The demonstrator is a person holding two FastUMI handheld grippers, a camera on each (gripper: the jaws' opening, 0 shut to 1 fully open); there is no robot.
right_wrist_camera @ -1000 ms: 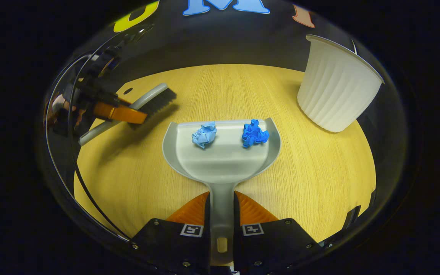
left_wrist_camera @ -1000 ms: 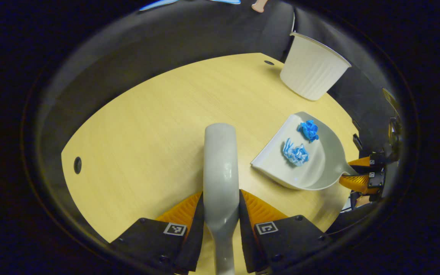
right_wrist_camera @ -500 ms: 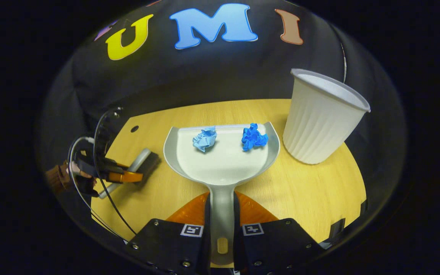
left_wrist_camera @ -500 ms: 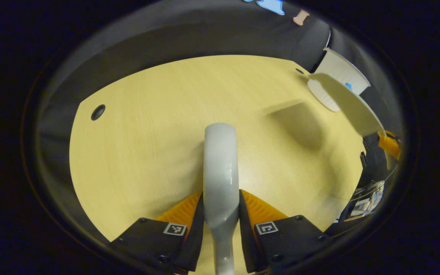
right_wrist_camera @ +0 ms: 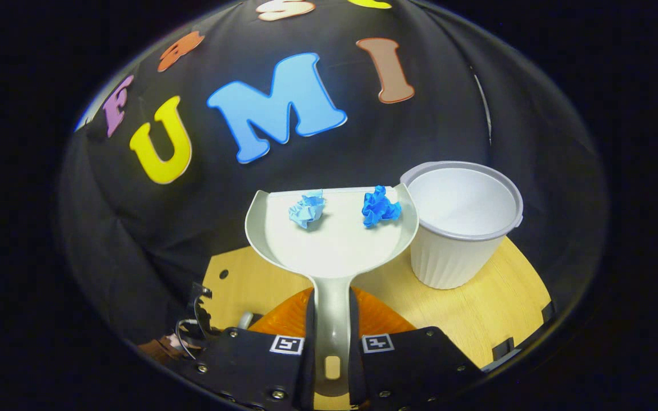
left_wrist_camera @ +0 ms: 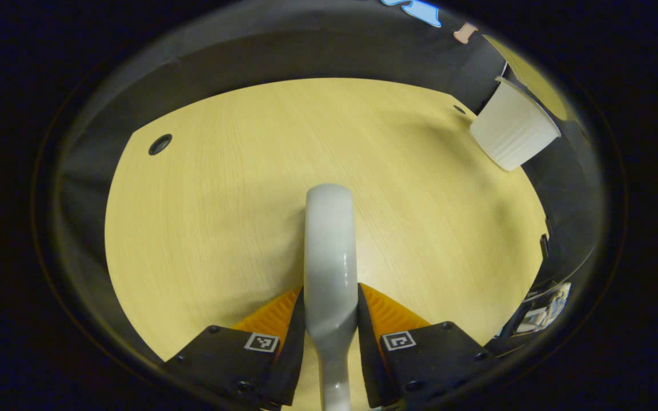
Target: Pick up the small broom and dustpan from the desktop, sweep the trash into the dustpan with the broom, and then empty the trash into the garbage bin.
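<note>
Right gripper view: the right gripper [right_wrist_camera: 332,337] has both fingers squeezed on the dustpan's handle.
Dustpan [right_wrist_camera: 334,251]: it is grey and held up in the air, above the table [right_wrist_camera: 477,314], with its wide end pointing at the black cloth wall.
Trash: a light blue paper ball [right_wrist_camera: 307,209] and a dark blue paper ball [right_wrist_camera: 380,206] sit in the pan near its front edge, a little apart.
Garbage bin [right_wrist_camera: 457,228]: it is a white ribbed cup standing upright on the table, just to the right of the pan. Its rim looks very close to the pan's right side. Whether they touch is hard to tell.
Left gripper view: the left gripper [left_wrist_camera: 330,337] has both fingers pressed on the broom's grey handle [left_wrist_camera: 329,257].
Broom: the handle sticks out over the yellow wooden table. Its bristles are hidden.
Bin again: it stands at the far right corner of the table.
</note>
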